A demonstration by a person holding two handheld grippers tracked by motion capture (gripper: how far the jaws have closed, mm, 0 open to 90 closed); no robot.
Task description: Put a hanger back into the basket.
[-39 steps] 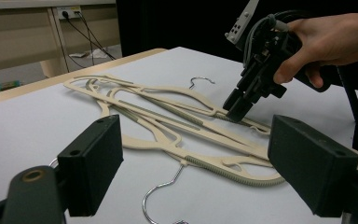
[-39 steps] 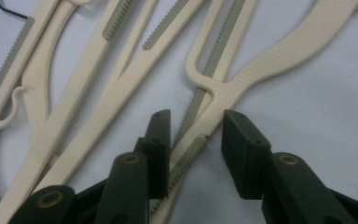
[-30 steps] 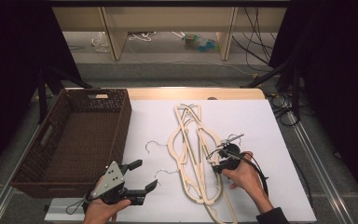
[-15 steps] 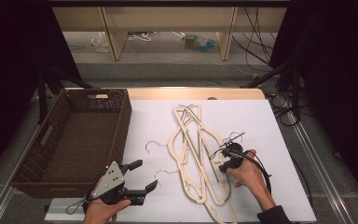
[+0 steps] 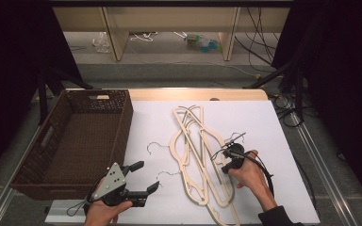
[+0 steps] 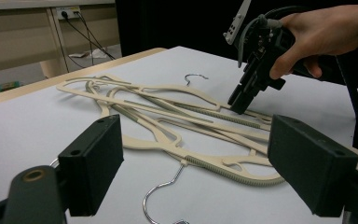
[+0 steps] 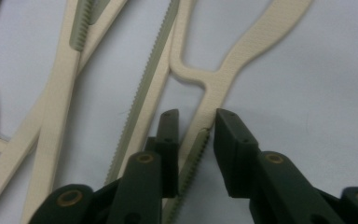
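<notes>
Jaws of our right gripper [image 7: 193,135] have just been closing around a bar of the top hanger [image 7: 223,74], pads not yet clearly pressing, so we're likely setting up to lift it off the tangled hanger pile [image 5: 200,155] mid-counter [image 5: 273,122]. Jaws of our left gripper [image 5: 146,176] stand wide open and empty at 7 o'clock, waiting beside the wicker basket [image 5: 42,141] at 9 o'clock.
</notes>
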